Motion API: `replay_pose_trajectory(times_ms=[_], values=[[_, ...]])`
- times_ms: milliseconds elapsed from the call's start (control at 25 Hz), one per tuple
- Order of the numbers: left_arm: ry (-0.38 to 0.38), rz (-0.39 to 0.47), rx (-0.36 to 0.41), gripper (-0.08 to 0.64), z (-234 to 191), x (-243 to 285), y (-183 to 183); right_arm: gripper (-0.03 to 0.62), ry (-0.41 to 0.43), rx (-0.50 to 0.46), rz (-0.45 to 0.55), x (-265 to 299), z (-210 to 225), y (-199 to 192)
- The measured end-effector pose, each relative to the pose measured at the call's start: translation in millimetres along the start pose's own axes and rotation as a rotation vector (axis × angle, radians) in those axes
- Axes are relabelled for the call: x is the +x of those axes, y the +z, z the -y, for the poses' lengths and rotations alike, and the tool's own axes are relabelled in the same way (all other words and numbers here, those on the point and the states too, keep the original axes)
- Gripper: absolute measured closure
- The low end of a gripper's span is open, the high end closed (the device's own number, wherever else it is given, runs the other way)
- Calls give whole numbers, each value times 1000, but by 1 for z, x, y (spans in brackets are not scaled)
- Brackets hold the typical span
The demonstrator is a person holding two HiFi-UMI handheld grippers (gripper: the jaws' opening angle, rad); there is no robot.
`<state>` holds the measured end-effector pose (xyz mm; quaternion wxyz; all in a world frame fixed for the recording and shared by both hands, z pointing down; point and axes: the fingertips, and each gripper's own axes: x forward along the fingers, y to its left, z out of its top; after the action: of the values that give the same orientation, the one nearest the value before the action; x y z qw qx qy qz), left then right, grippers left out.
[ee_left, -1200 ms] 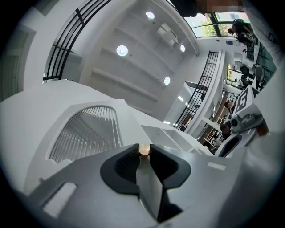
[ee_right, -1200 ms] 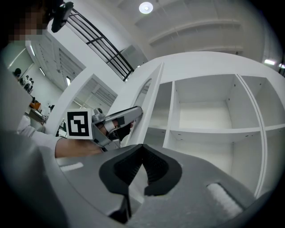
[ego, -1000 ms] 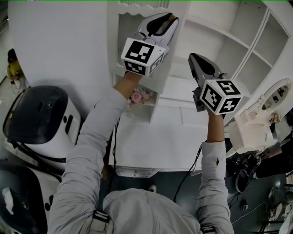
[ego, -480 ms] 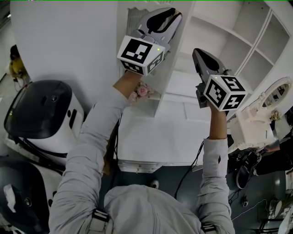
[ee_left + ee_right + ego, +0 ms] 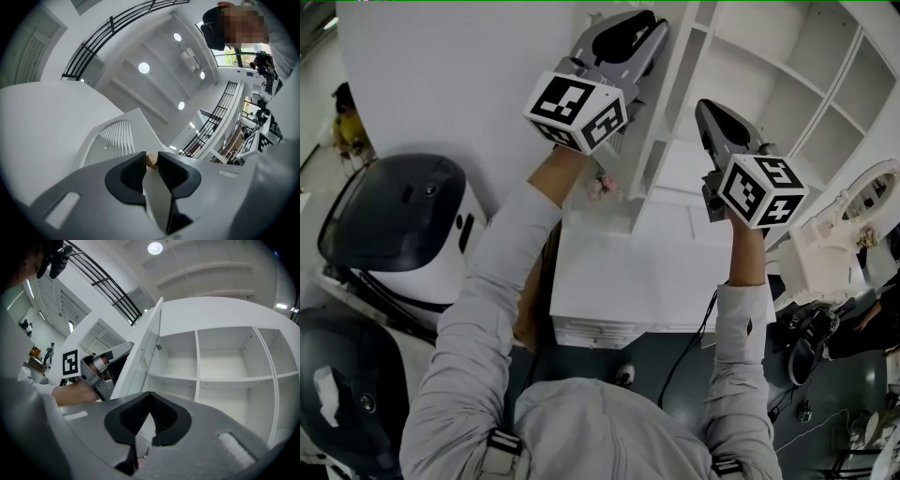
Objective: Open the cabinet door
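Note:
The white cabinet door (image 5: 661,122) stands swung out from the open-shelved cabinet (image 5: 750,56) and shows nearly edge-on in the head view. My left gripper (image 5: 649,26) holds it near its top. In the left gripper view the small tan knob (image 5: 151,161) sits between the tips of the left gripper (image 5: 151,157), whose jaws are opening, and the door's edge runs down between them. The louvred door panel (image 5: 110,140) lies to the left. My right gripper (image 5: 705,108) hovers before the shelves; in its own view the right gripper (image 5: 150,394) is shut and empty, beside the door (image 5: 143,352).
A white counter top (image 5: 647,281) lies below the shelves, with pink flowers (image 5: 605,185) at its back left. Two white machines with dark domes (image 5: 394,220) (image 5: 337,394) stand at the left. An ornate white piece (image 5: 862,202) sits at the right. Bare shelves (image 5: 225,357) fill the cabinet.
The door has swung further out to the left, from part-open to nearly edge-on. My left gripper moved left with it. The right gripper shifted slightly.

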<state>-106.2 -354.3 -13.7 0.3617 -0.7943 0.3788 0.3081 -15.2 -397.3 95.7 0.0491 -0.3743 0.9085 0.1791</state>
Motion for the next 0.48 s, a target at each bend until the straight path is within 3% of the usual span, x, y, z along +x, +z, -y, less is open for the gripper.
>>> replay_pose_trajectory(times_ms=[480], values=[[50,-2,-126,449,-43,-55,47,591,14,15,-29,-1,-71,-5]])
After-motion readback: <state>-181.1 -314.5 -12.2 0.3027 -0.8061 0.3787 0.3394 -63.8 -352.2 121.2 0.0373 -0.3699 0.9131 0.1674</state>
